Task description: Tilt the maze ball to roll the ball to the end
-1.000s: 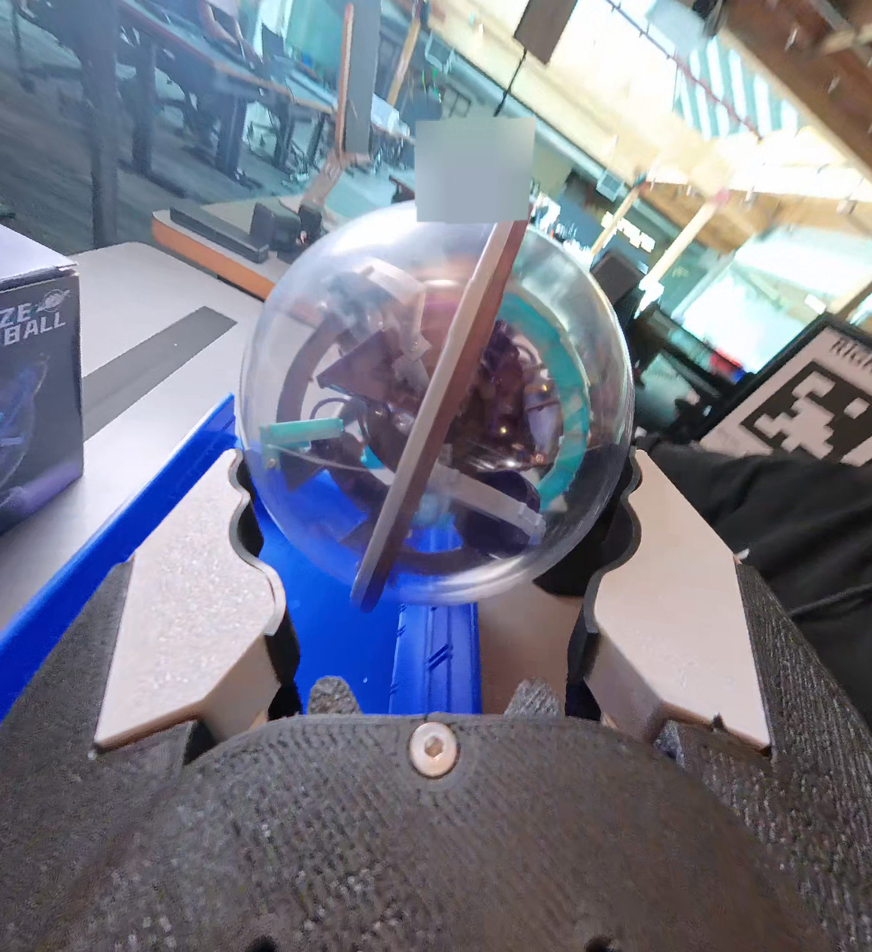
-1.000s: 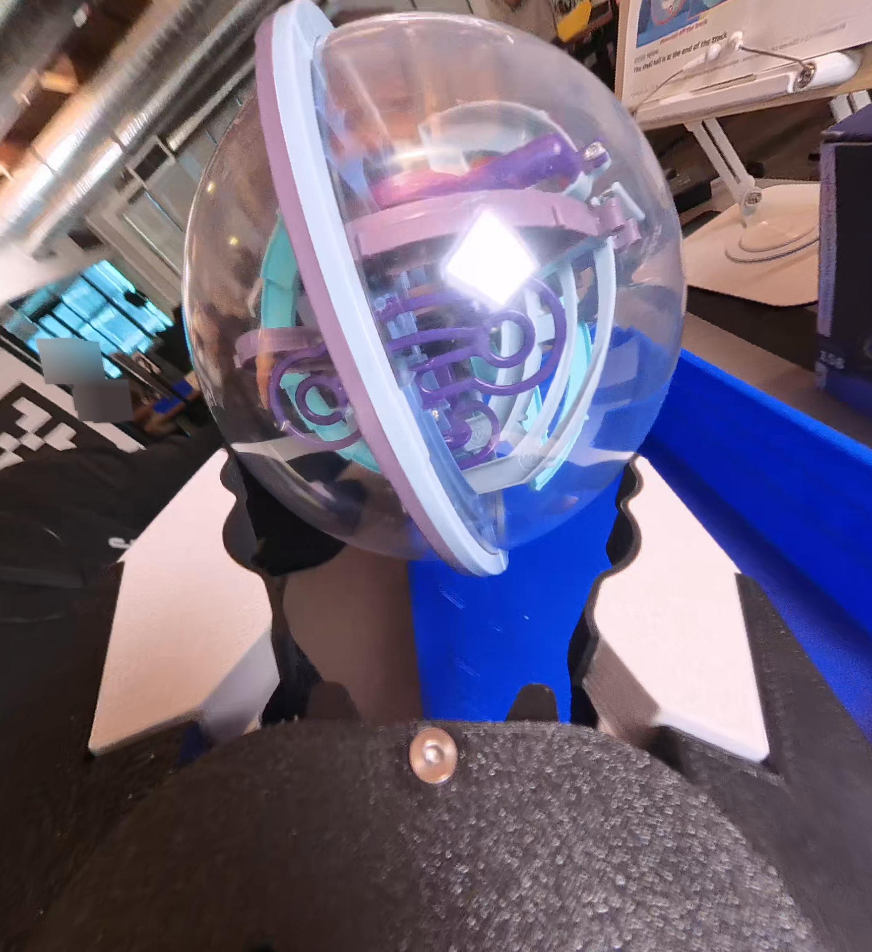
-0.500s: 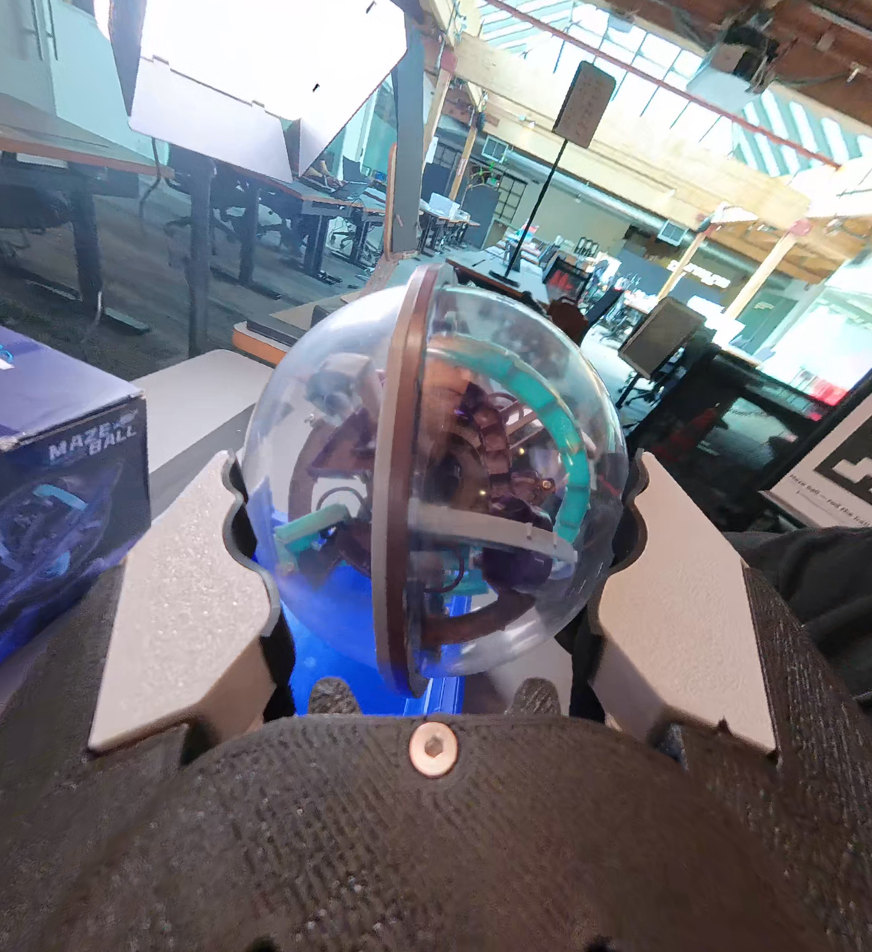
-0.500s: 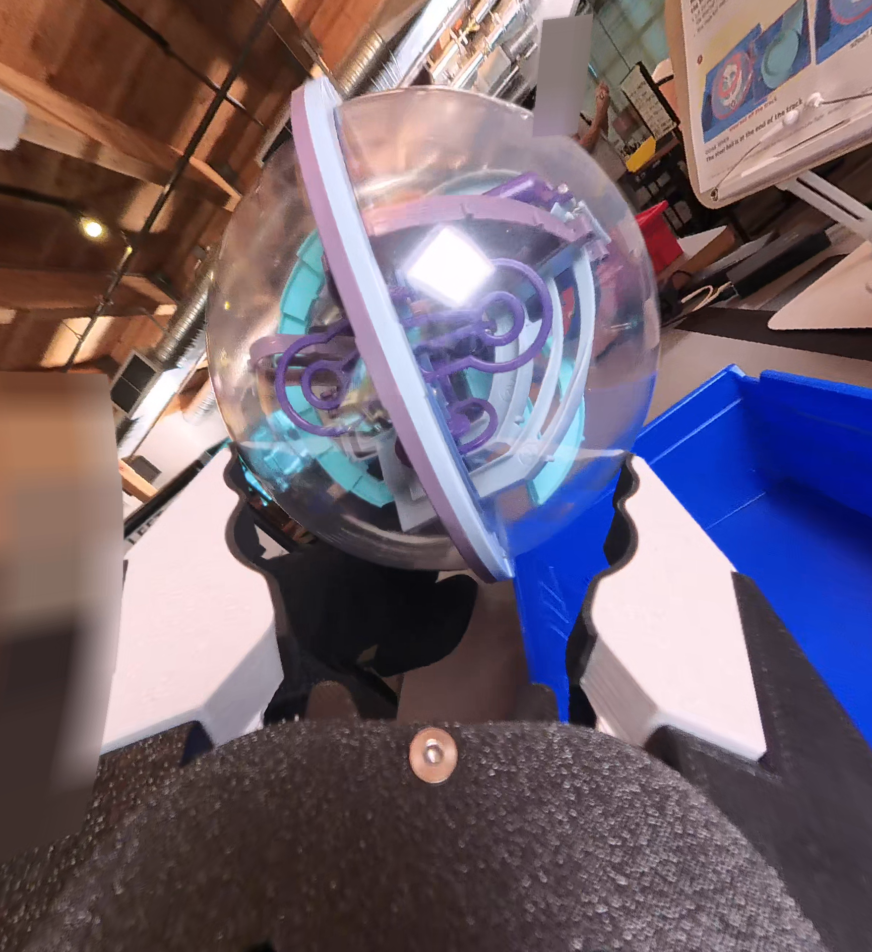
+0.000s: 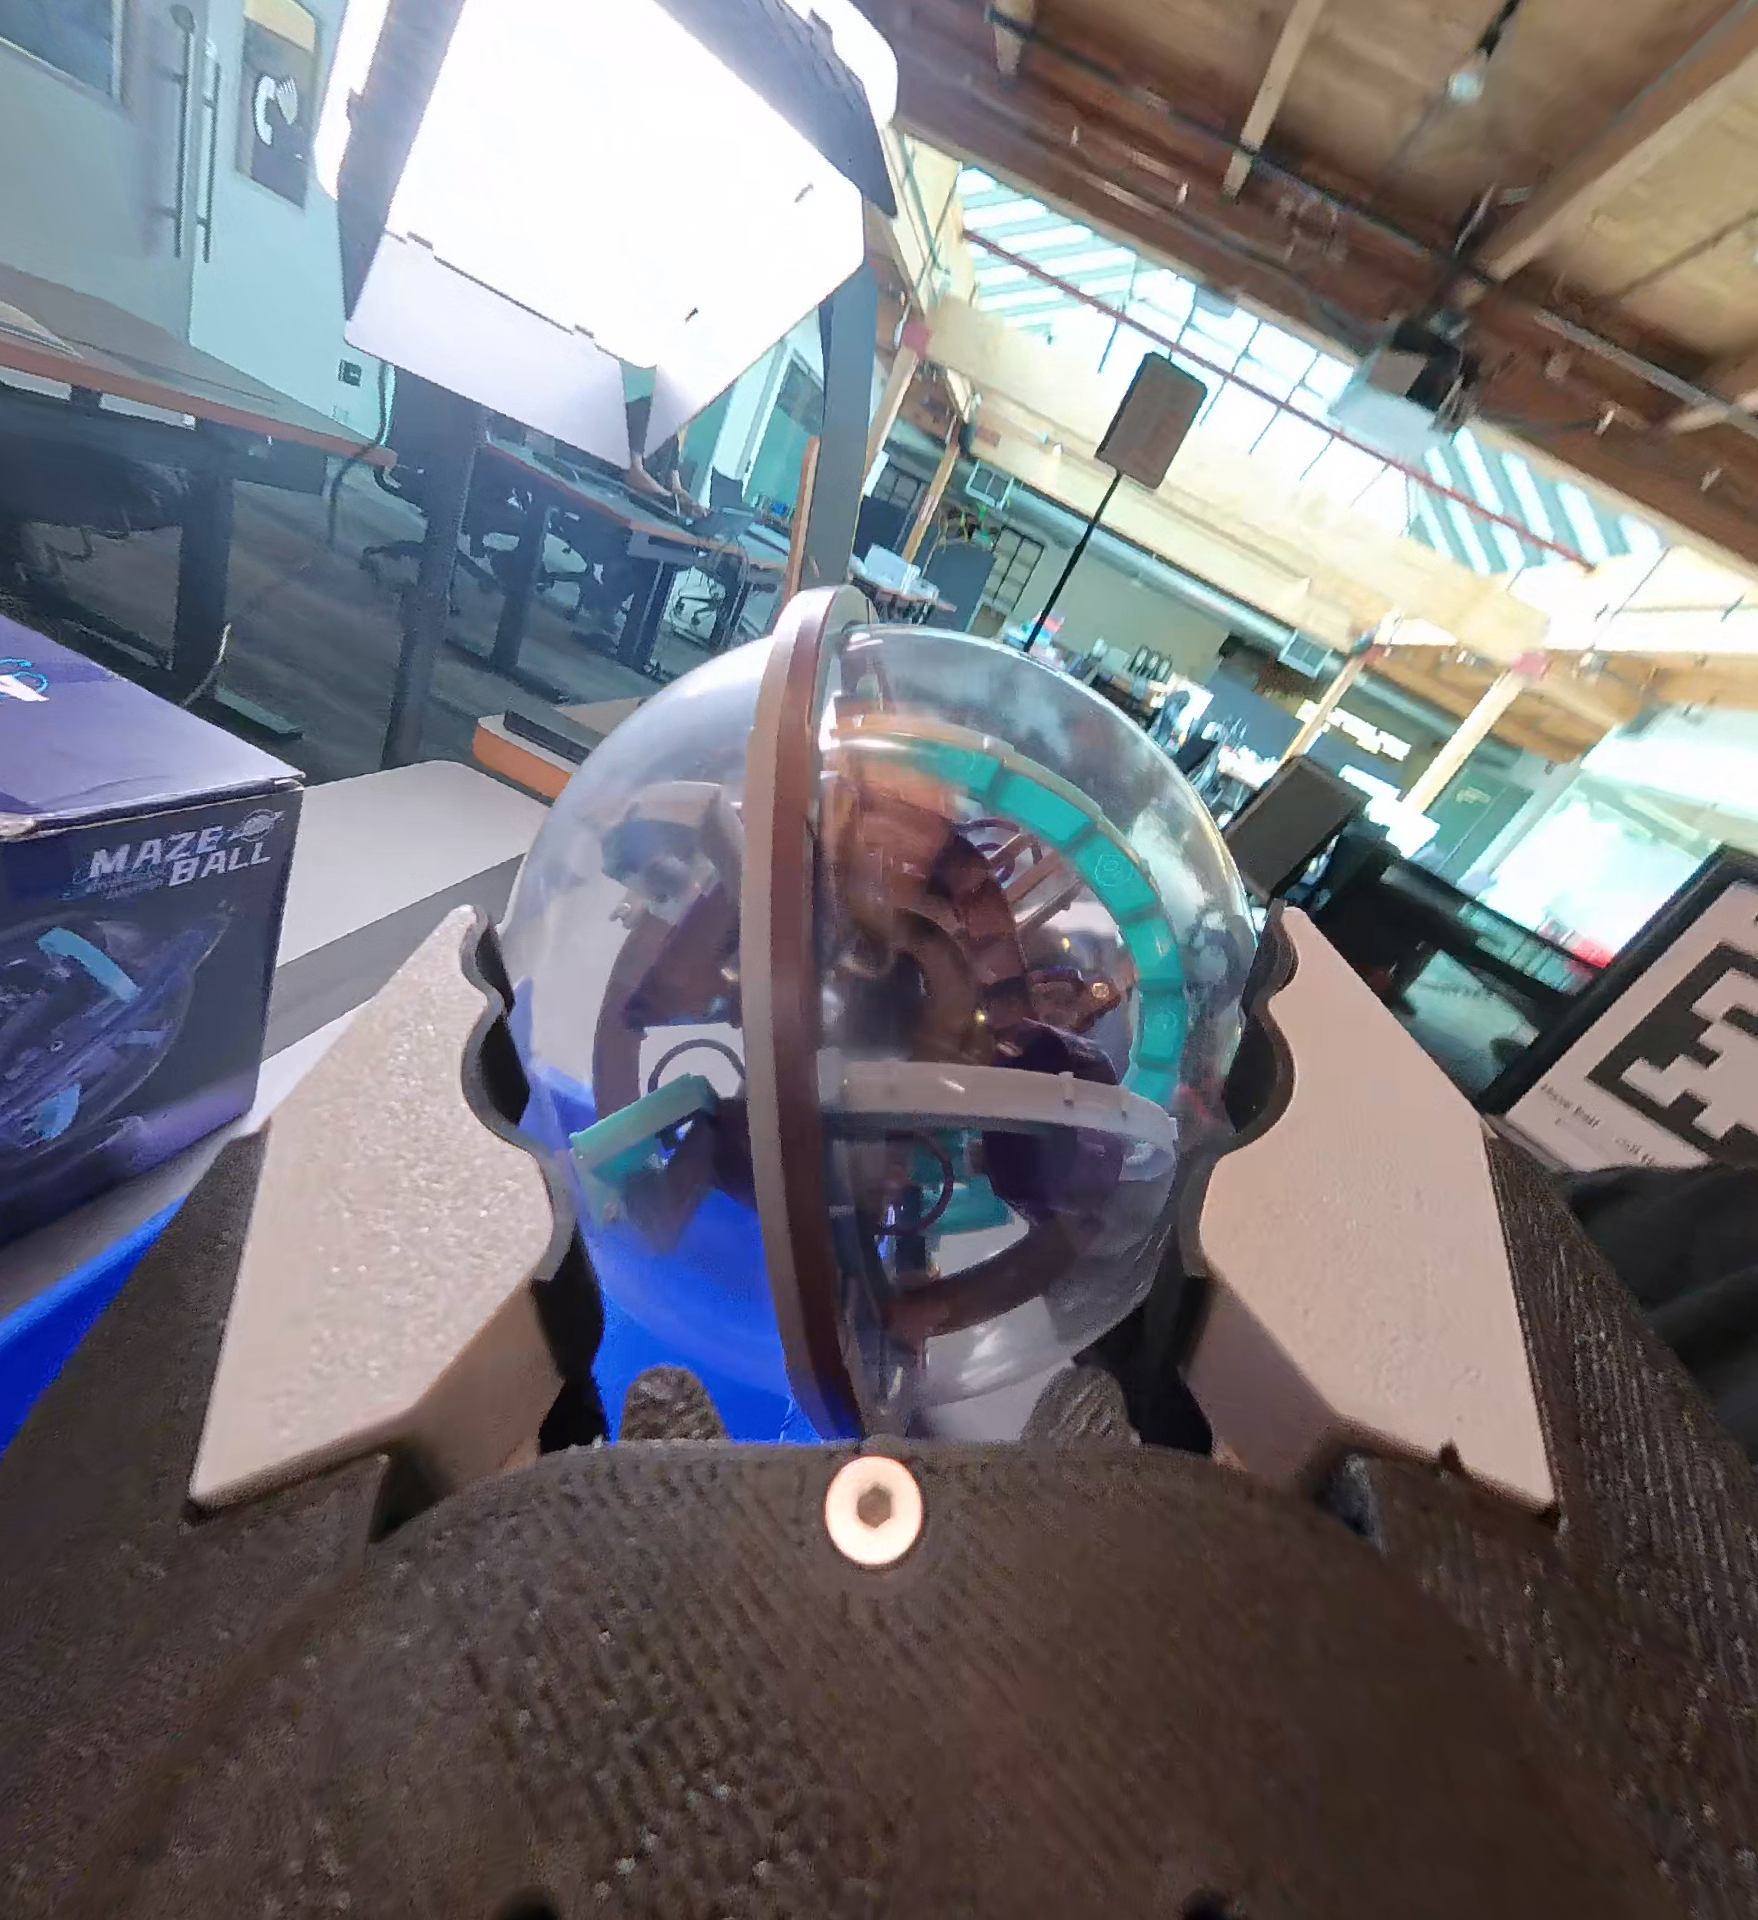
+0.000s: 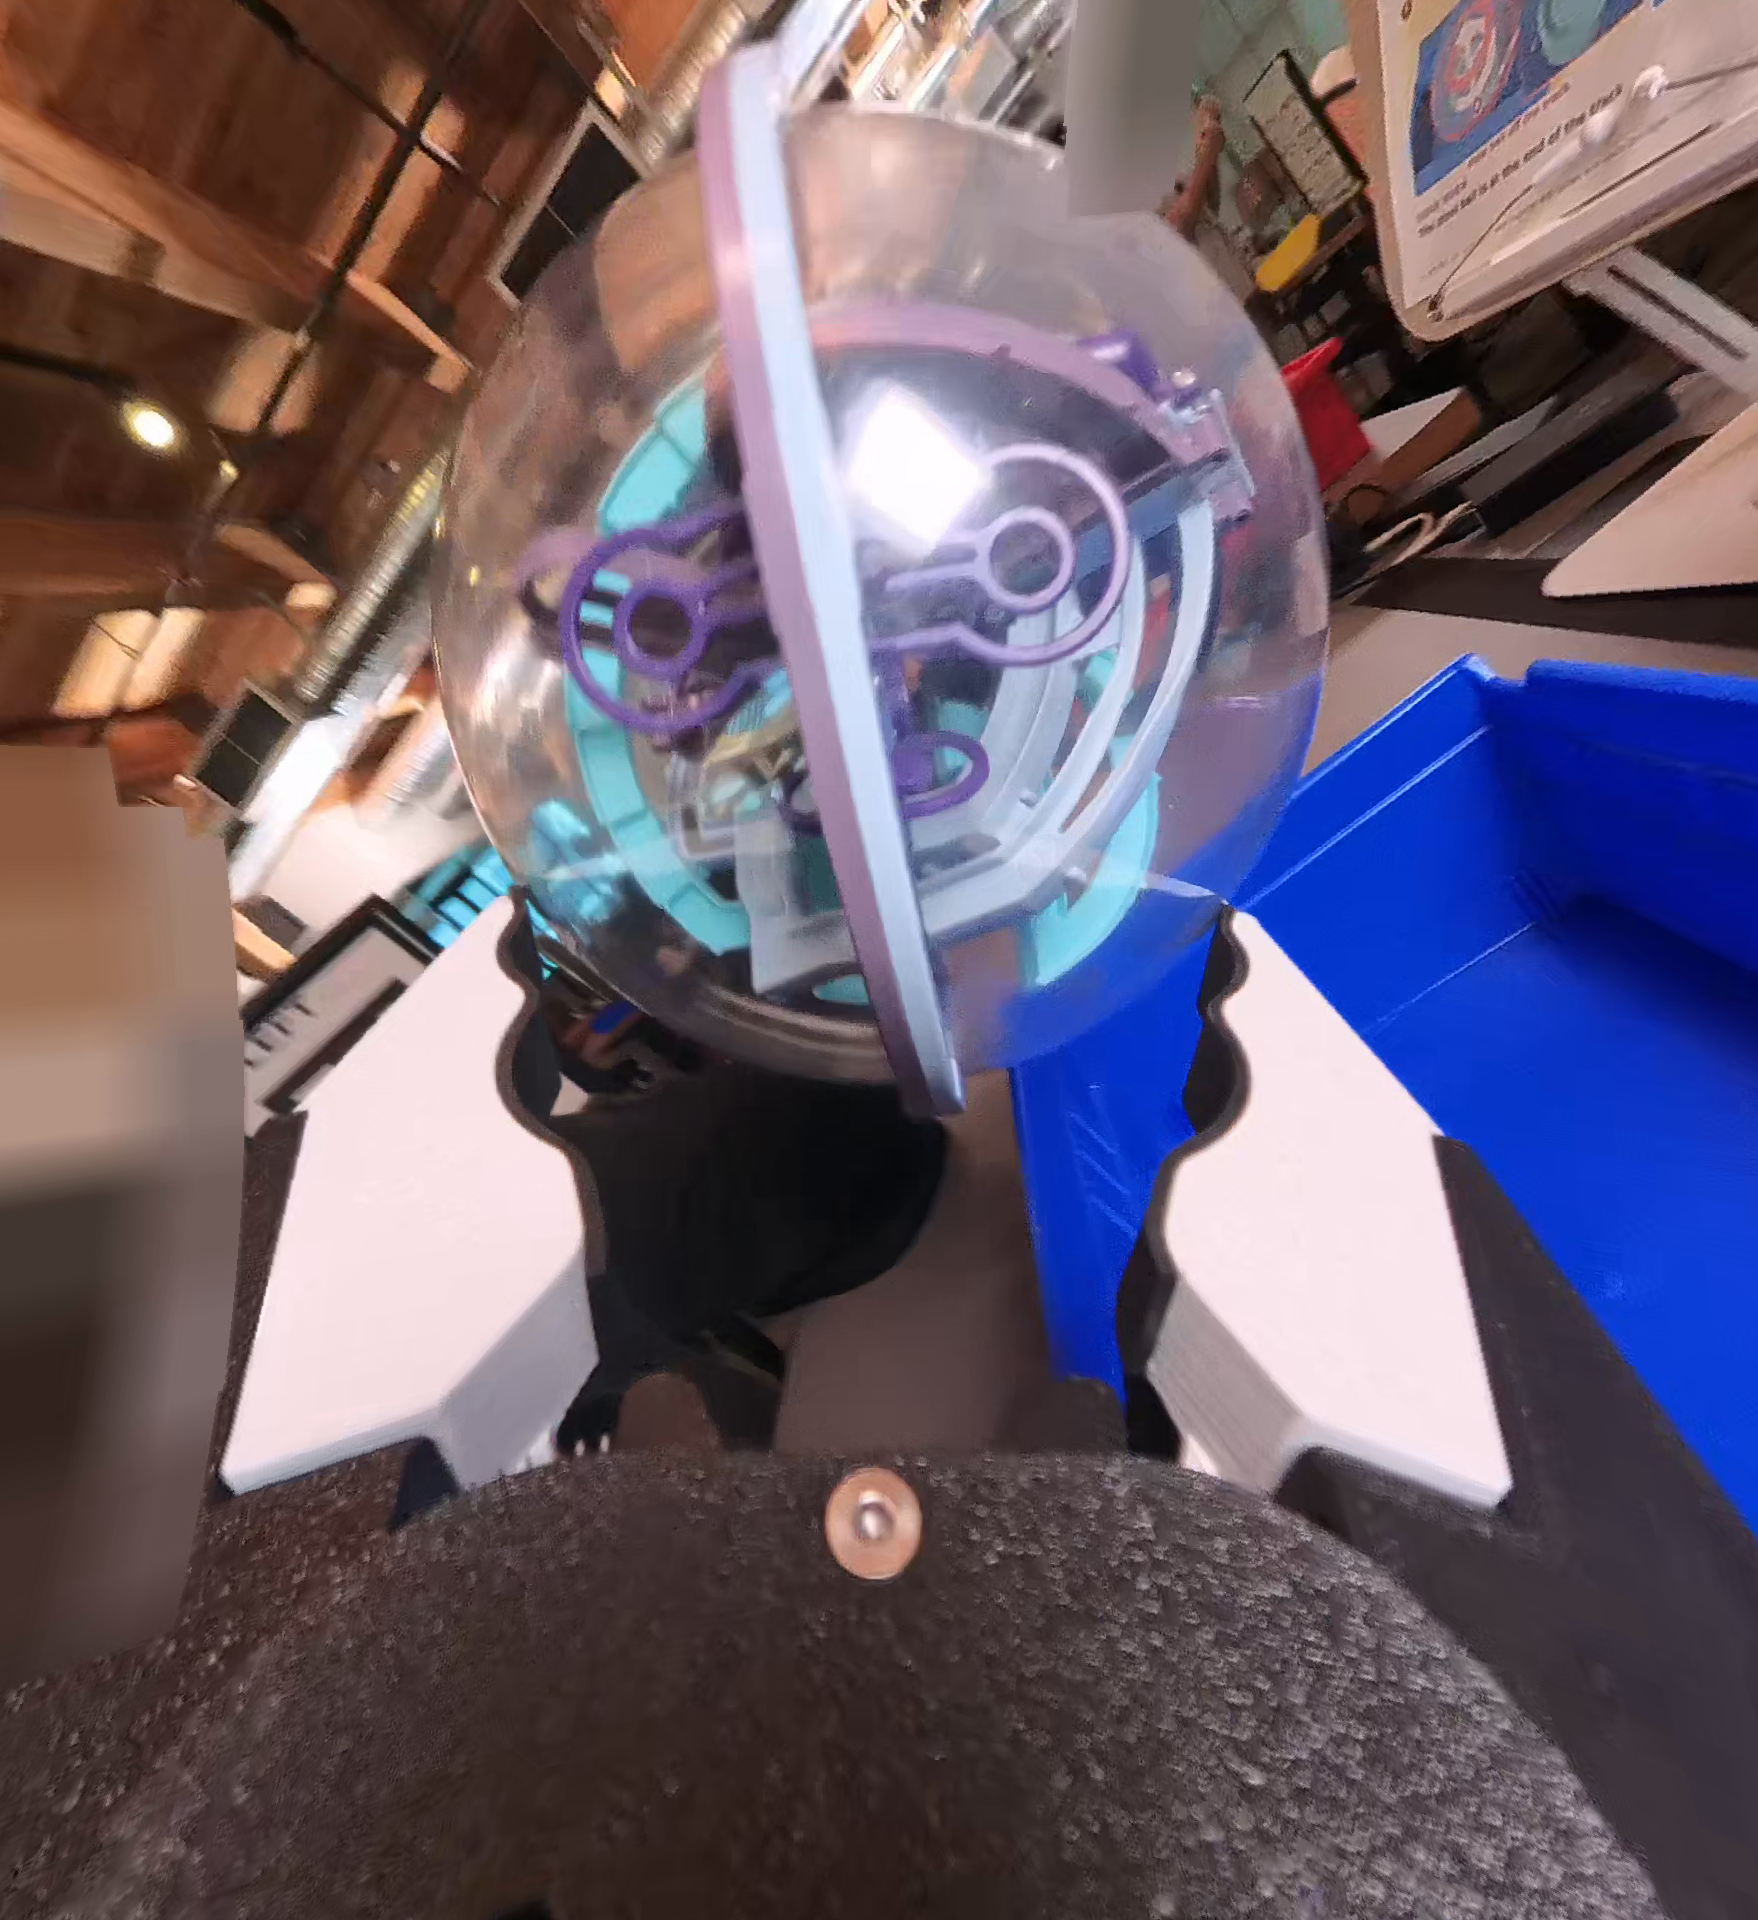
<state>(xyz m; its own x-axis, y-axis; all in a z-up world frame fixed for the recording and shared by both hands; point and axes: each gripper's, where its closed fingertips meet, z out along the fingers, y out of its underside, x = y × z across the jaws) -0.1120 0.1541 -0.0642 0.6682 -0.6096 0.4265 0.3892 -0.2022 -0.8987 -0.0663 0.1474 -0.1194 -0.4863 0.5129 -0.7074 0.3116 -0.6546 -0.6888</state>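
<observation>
Left wrist view: maze ball (image 5: 875, 997) clamped between both hand-held grippers (image 5: 875, 1029) (image 6: 870, 935) above blue bin (image 6: 1623, 1039).

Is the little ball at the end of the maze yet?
Done: the maze ball is lifted above the blue bin, gripped from both sides by the left gripper and the right gripper, jaws pressed against its clear shell. In hand: it is tipped, its seam ring almost upright. Left: I cannot spot the little ball inside, so no finish shows yet.
</observation>
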